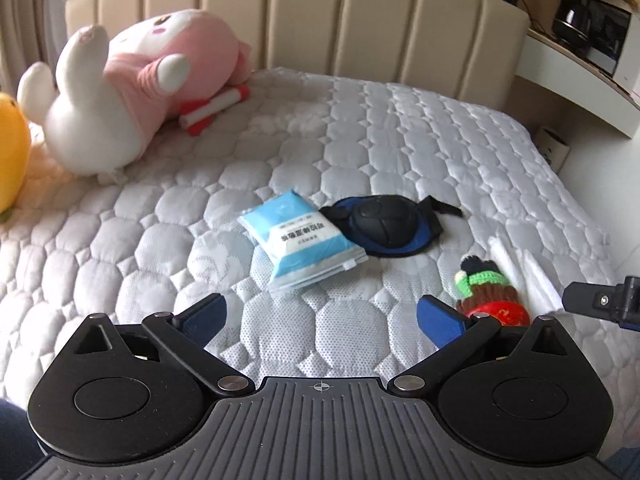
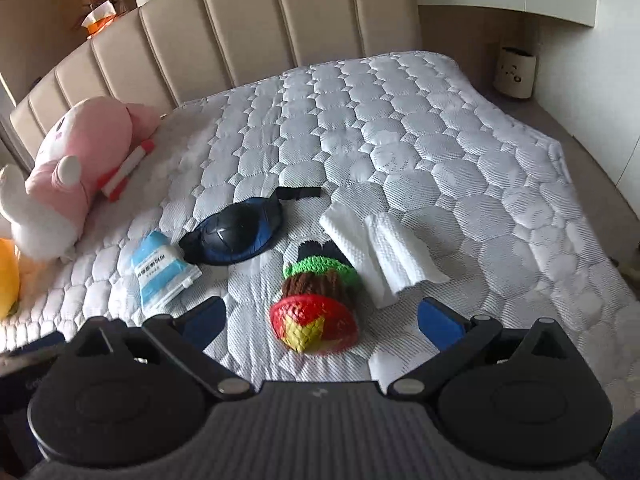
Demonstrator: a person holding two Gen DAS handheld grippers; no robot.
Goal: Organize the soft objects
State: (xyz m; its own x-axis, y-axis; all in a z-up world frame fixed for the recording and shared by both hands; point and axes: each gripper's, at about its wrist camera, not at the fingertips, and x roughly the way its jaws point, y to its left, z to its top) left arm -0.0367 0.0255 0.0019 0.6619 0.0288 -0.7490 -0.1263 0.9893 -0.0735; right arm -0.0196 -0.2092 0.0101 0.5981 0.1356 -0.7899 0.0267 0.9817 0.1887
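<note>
We are holding both grippers above a quilted white mattress, each with its blue-padded fingers spread wide and nothing between them. Going left to right in the left wrist view, we are seeing a yellow plush at the edge, a pink and white rabbit plush lying on a red and white tube by the beige headboard, then a light blue packet touching a black and blue padded guard. A knitted doll is lying just beside the left gripper's right finger, with folded white tissues next to it. The tip of the right gripper is poking in at the far right there.

The right wrist view is showing what the other cuts off: the doll's whole red and yellow base lying between the right gripper's spread fingers, the tissues fully spread, and a white bin on the floor beyond the bed.
</note>
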